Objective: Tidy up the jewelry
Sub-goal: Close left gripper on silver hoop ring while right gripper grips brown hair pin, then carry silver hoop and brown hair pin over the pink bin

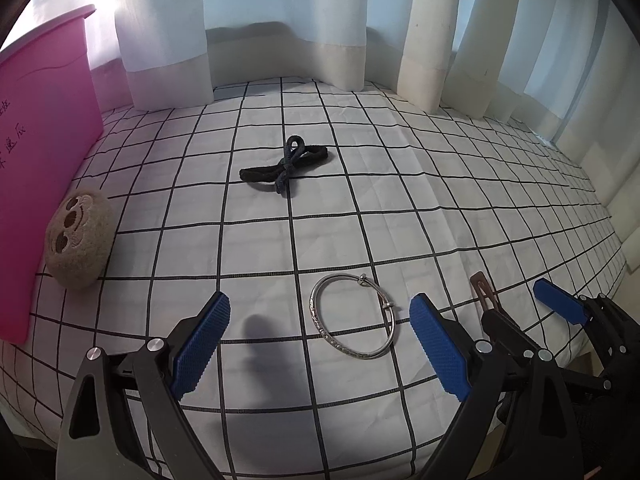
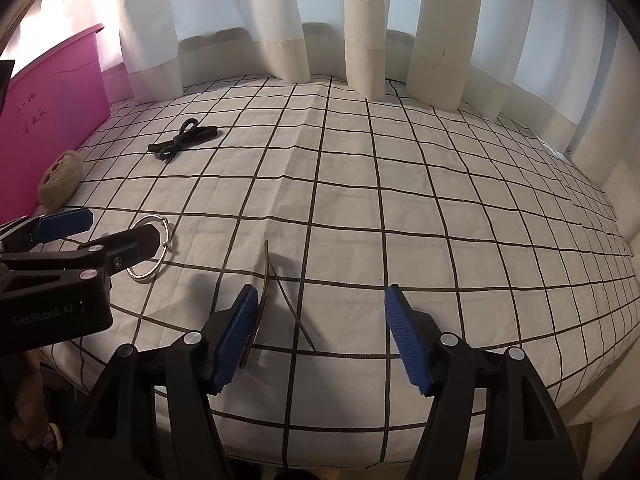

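Observation:
A silver bangle [image 1: 354,316] lies flat on the checked sheet [image 1: 280,220] between the wide-open fingers of my left gripper [image 1: 320,344]. It also shows in the right wrist view [image 2: 154,248], partly behind the left gripper [image 2: 100,236]. A brown hair clip [image 1: 485,291] lies just right of it. In the right wrist view the clip [image 2: 266,280] rests against the left pad of my open right gripper [image 2: 320,336], its thin leg spread toward the middle. A black knotted hair tie [image 1: 286,166] lies farther back, also seen from the right [image 2: 182,140].
A pink bin [image 1: 44,152] stands at the left edge, with a round beige plush face [image 1: 76,236] leaning against it. White curtains [image 1: 328,20] hang along the far side of the bed. The bed's front edge drops off right below the grippers.

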The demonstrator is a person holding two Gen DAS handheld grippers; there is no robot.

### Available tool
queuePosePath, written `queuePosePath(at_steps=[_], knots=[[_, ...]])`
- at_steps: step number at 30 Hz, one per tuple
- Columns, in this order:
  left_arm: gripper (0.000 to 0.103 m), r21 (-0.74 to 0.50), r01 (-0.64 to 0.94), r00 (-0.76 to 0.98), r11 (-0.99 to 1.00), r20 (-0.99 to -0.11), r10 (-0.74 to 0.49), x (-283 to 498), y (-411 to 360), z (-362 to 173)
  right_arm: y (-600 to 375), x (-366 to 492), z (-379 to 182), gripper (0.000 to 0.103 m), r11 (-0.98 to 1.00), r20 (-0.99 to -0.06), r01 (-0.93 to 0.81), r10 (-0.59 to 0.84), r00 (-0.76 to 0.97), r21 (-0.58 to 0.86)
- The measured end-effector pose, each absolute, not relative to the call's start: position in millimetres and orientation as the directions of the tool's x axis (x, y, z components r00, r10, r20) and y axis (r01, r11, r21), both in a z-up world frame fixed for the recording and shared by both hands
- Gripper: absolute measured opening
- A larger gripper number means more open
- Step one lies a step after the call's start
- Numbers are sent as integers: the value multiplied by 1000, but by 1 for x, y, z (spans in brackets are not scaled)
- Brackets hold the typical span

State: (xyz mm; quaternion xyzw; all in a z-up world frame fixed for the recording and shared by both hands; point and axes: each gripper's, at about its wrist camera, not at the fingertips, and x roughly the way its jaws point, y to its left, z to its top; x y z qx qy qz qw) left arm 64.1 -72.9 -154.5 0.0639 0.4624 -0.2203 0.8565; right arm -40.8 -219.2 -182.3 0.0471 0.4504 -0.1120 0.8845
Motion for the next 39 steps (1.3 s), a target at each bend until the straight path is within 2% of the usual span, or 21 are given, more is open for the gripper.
queuePosePath(at_steps=[9,17,19,21,22,24,27,29,31,39], knots=[[90,-87,444,462,892,-831,-311,64,-84,-165,-228,-42,-185,63,968,-799,251,-157,580,-8],[91,-1,461,533,887,-799,-278,59,-88,-170,-227,-40,-186,63,969,-789,249,-146,597,9],[90,0,457,543,889,-792,-279,56,-87,-170,-226,-41,-187,63,970,-784,242,-146,603,5],[83,-1,463,546,886,-787,-286,54,-88,-169,-225,-41,-187,62,971,-781,239,-148,607,1],[79,0,473,546,881,-785,-293,52,-89,-168,-225,-41,-187,60,972,-781,234,-141,609,6],[63,5,498,544,867,-780,-309,49,-93,-166,-224,-41,-187,56,975,-779,222,-131,613,10],[47,2,517,540,856,-777,-324,45,-96,-165,-218,-40,-185,44,982,-774,189,-123,621,-4],[47,-1,519,538,855,-777,-327,45,-96,-165,-212,-40,-185,28,988,-772,156,-110,625,-14],[47,-5,518,536,855,-777,-330,45,-95,-164,-204,-39,-184,17,992,-772,126,-103,627,-30],[46,-17,497,536,868,-781,-322,42,-88,-161,-209,-39,-180,15,993,-775,120,-77,628,-2]])
